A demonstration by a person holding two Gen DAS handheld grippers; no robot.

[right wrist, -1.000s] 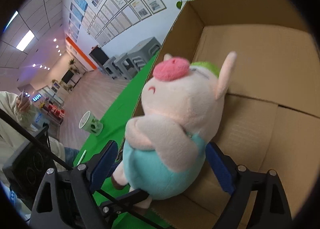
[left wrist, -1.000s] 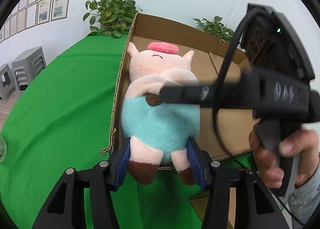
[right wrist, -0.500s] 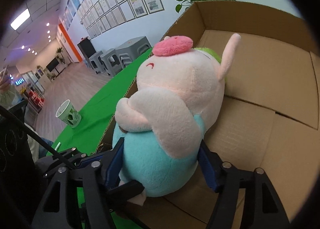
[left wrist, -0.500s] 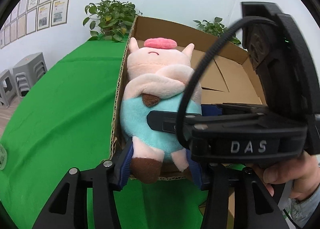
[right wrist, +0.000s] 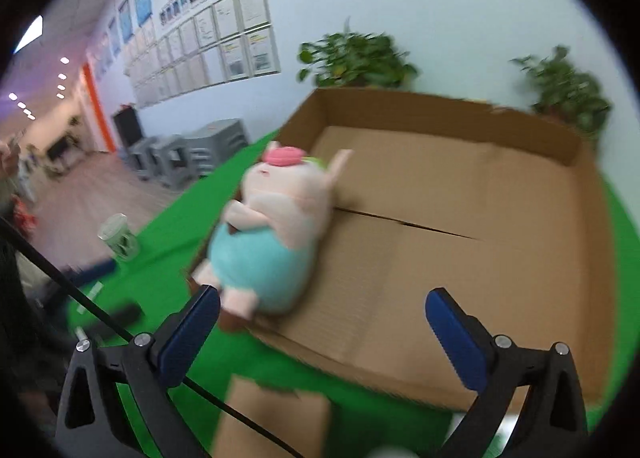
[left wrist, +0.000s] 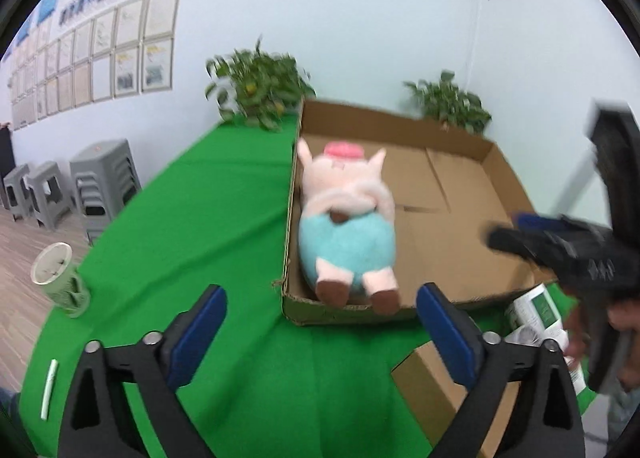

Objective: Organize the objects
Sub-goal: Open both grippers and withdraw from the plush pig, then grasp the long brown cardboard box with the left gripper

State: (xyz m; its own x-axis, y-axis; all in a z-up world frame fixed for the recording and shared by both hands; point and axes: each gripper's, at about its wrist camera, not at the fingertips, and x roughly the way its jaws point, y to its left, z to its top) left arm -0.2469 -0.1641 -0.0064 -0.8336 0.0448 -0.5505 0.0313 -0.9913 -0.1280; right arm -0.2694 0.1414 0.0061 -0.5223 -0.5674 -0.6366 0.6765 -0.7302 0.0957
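Lying on its back in the near left corner of the cardboard box (left wrist: 460,194), the plush pig (left wrist: 347,234) rests against the left wall with its brown-tipped feet over the front rim; nothing grips it. Left gripper (left wrist: 320,322): jaws spread wide, blue pads apart on either side of the view, holding nothing and touching nothing; it sits above the green counter (left wrist: 200,218), short of the box's front wall. Right gripper (right wrist: 324,322): jaws likewise wide apart and empty; its left pad appears just beside the pig's feet in the right wrist view, though blur prevents confirming contact or a gap. The same gripper shows blurred at the right edge of the left wrist view, over the box's right front corner. On the counter to the left stand a paper cup (left wrist: 60,284) and, nearer, a pale green stick-like item (left wrist: 48,388); a folded cardboard piece (left wrist: 436,390) lies in front of the box; a white-and-green packet (left wrist: 536,310) lies beside the box's right front corner.
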